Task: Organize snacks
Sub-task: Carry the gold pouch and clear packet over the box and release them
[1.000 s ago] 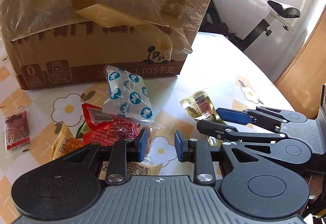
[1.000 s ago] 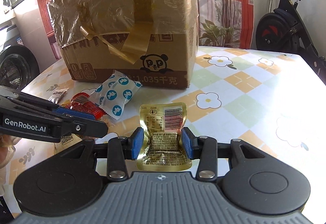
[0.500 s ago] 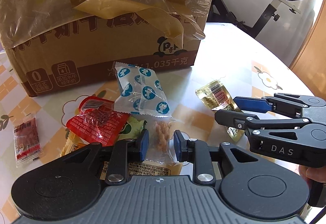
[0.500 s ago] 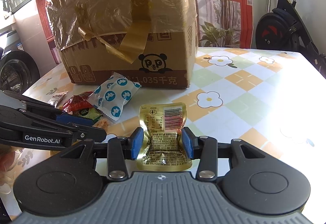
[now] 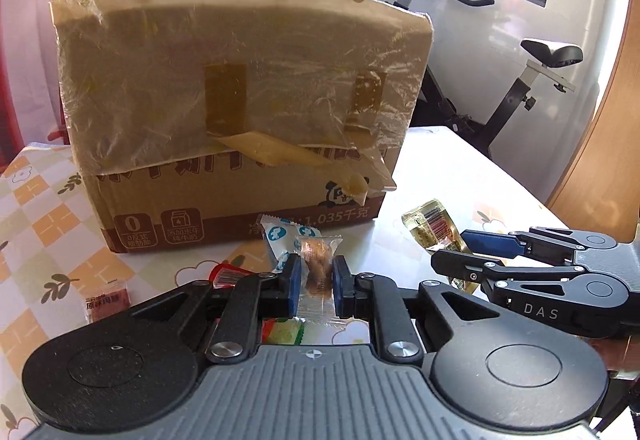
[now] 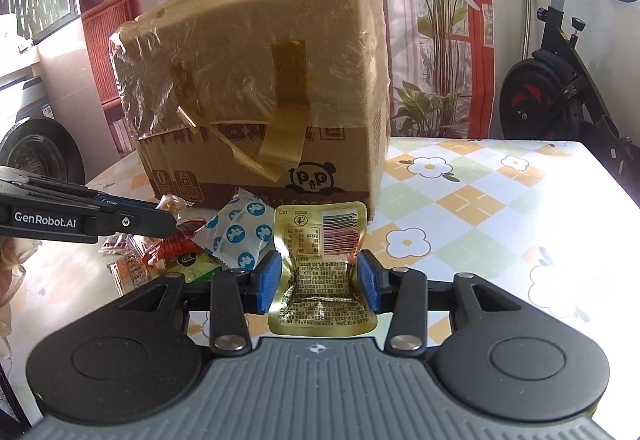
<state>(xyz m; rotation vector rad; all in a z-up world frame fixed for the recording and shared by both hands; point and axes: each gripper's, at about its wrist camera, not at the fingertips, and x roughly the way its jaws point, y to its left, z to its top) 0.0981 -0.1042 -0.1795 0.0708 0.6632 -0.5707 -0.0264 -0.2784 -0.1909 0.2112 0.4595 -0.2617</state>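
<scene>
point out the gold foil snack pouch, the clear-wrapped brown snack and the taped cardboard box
gold foil snack pouch (image 6: 320, 280), right wrist view, printed middle panel
clear-wrapped brown snack (image 5: 316, 268), left wrist view, brown middle
taped cardboard box (image 5: 240, 80), left wrist view, plastic-covered front face

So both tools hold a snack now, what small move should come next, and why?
Probably lift both packets higher, toward the top of the cardboard box. The left tool pinches a clear-wrapped brown snack and the right tool grips the gold packet, yet the box's top edge stands above both, and its opening is not visible.
</scene>
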